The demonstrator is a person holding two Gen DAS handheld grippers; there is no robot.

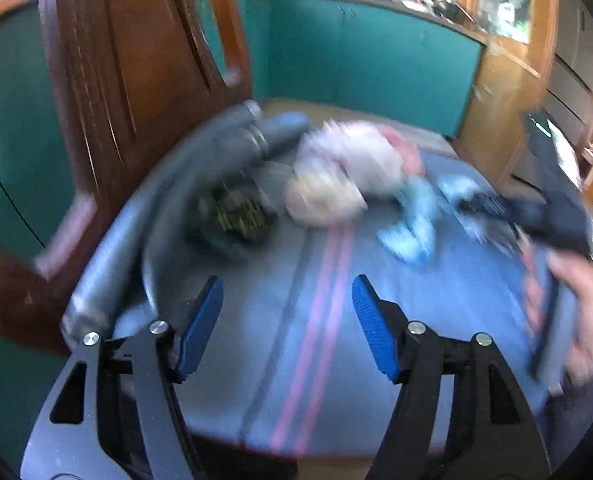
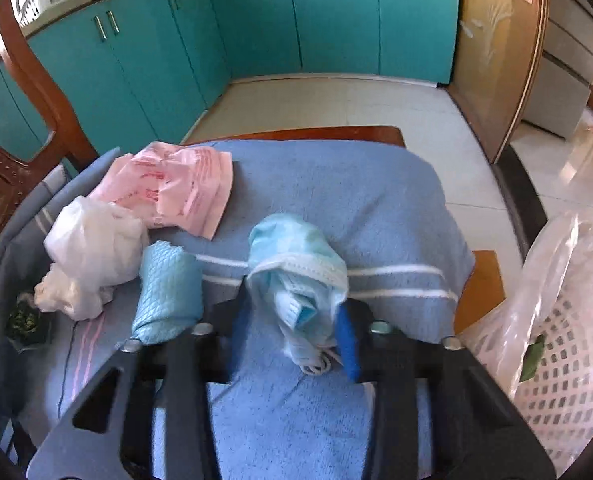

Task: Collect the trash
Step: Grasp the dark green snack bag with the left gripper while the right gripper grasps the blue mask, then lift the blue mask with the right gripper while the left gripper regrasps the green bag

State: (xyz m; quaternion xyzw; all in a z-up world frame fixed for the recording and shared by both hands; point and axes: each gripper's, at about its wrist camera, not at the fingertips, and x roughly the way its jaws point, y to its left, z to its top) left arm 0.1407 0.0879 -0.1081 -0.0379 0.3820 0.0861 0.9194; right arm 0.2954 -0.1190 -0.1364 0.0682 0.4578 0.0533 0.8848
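Observation:
My right gripper (image 2: 292, 332) is shut on a crumpled light blue face mask (image 2: 296, 264), held just above the blue towel (image 2: 336, 184). Left of it lie a blue cloth wad (image 2: 168, 292), a white plastic bag (image 2: 92, 248), a pink plastic bag (image 2: 176, 184) and a dark green wrapper (image 2: 24, 320). My left gripper (image 1: 288, 320) is open and empty over the towel (image 1: 256, 360). In the blurred left wrist view I see the white bag (image 1: 336, 176), the green wrapper (image 1: 236, 216), blue pieces (image 1: 412, 216) and the right gripper (image 1: 496, 208) beyond.
A white lattice basket lined with clear plastic (image 2: 568, 340) stands at the right, with a green leaf inside. A wooden chair back (image 1: 128, 60) rises at the left. Teal cabinets (image 2: 296, 20) line the far wall. A grey rolled edge (image 1: 144, 216) runs along the towel's left.

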